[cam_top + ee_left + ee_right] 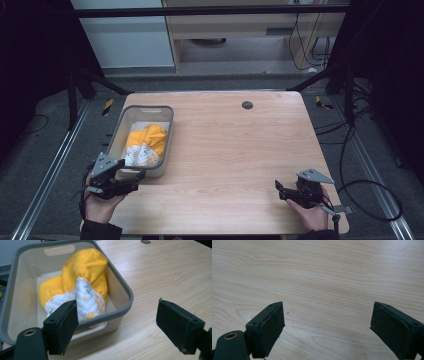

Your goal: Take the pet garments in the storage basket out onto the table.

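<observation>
A grey plastic bin (128, 119) stands at the left side of the wooden table (235, 145). Inside it lies a bundled yellow cloth with a white patterned lining (146, 142), seen close up in the left gripper view as the cloth (85, 282) in the bin (125, 287). My left gripper (134, 178) is open just in front of the bin's near right corner, nothing between its jaws; in its own view the gripper (117, 315) straddles that corner. My right gripper (278, 188) is open near the table's front right, over bare wood (327, 312).
A small dark round grommet (247, 105) sits at the table's far middle. Metal rails and cables run along the floor on both sides. A wooden cabinet stands beyond the table's far edge.
</observation>
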Tool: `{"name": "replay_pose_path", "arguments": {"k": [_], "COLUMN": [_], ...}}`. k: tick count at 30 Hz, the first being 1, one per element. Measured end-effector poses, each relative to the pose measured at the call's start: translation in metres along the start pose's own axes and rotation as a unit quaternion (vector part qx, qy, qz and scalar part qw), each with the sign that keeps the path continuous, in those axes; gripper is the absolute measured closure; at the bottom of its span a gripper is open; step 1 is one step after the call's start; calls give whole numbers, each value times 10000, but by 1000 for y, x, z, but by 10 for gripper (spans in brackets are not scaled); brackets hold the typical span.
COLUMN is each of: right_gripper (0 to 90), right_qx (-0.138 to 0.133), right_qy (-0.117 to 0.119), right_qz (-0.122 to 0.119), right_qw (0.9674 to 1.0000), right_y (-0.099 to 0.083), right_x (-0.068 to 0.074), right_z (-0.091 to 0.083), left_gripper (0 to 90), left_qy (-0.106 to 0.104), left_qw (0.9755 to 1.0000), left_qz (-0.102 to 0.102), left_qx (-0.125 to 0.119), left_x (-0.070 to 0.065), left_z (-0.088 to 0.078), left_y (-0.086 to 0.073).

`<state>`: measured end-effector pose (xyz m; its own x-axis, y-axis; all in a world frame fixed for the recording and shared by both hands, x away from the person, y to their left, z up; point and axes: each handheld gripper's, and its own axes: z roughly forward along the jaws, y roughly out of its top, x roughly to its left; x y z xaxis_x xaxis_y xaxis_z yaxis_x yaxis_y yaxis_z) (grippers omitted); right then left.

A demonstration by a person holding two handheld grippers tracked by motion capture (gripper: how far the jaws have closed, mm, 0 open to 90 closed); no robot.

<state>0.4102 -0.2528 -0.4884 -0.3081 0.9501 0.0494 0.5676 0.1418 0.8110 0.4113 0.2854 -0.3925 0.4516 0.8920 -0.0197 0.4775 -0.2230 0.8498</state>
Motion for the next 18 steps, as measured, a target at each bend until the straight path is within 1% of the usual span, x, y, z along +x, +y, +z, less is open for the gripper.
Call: {"name": "replay_pose_path", "arguments": {"k": [5, 6, 8, 12, 13, 16, 18], "right_gripper": [118, 118, 118, 119, 119, 119, 119], "right_qx": [-11, -8, -10, -12, 3, 7, 25], "right_qy": [13, 9, 25, 31, 53, 54, 53], "right_qz": [-27, -26, -25, -56, -27, -28, -100], "right_qw": [10000, 10000, 10000, 10000, 10000, 10000, 9999], "right_y": [0, 0, 0, 0, 1, 1, 1], "right_x": [0, 1, 1, 2, 2, 3, 3], "right_z": [0, 0, 0, 0, -1, 0, 1], "left_gripper": [176, 177, 177, 177, 180, 184, 184], "left_qy": [0, -2, 1, 48, 86, 103, 121], "left_qw": [10000, 10000, 10000, 10000, 10000, 9999, 9999], "left_qz": [69, 91, 58, 75, 27, 34, -15], "left_qx": [-43, -13, 24, -12, -30, 7, 30], "left_x": [-3, -2, -1, 1, 4, 6, 10], "left_z": [8, 10, 13, 15, 15, 16, 17], "left_y": [11, 13, 15, 19, 19, 18, 16]}}
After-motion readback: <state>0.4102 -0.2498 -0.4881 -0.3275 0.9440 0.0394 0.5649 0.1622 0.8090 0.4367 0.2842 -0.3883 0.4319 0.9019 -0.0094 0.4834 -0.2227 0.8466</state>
